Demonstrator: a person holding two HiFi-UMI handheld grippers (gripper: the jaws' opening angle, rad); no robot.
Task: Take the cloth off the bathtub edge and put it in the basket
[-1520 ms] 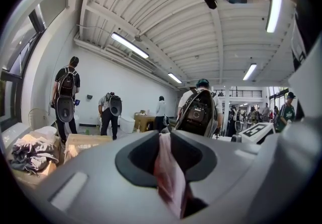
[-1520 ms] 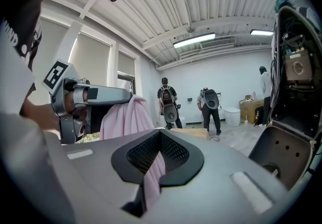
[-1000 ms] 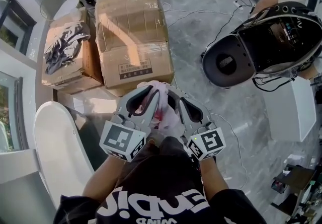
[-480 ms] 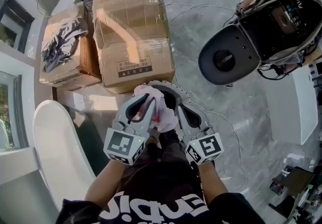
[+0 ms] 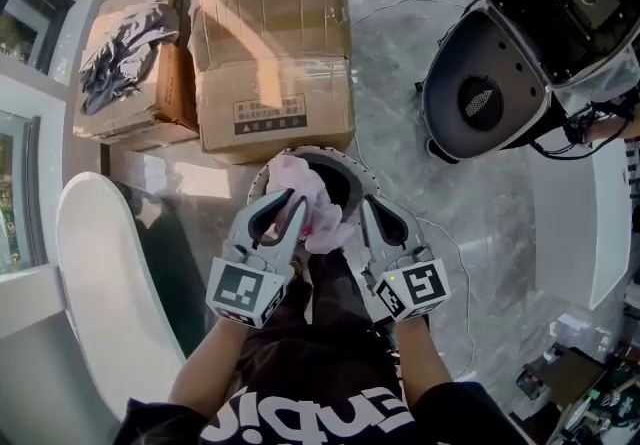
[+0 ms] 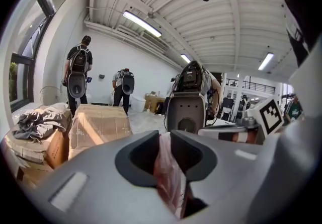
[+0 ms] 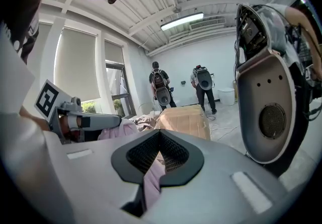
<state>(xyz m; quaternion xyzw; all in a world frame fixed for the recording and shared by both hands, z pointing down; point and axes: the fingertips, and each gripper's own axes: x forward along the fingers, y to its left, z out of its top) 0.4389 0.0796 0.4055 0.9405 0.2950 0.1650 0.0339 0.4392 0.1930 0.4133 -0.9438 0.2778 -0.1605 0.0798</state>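
Observation:
A pink and white cloth (image 5: 303, 195) hangs bunched between my two grippers, close to my body. My left gripper (image 5: 286, 205) is shut on it; in the left gripper view the pink fabric (image 6: 169, 177) is pinched between the jaws (image 6: 165, 140). My right gripper (image 5: 364, 209) is shut on another fold, and a pink strip (image 7: 151, 180) runs down between its jaws (image 7: 160, 136). Directly under the cloth stands a round basket (image 5: 349, 171) with a pale rim and a dark inside, partly hidden by the fabric. The white bathtub (image 5: 100, 283) lies at my left.
Two cardboard boxes (image 5: 270, 43) stand just beyond the basket; the left box (image 5: 125, 103) carries a grey garment (image 5: 122, 45). A large black and white machine (image 5: 530, 53) stands at the right, with cables (image 5: 455, 263) on the grey floor. Two people with backpacks (image 6: 78, 74) stand far off.
Both grippers keep their hold on the cloth. The basket has come into view beneath it, and the boxes and machine have shifted in the head view.

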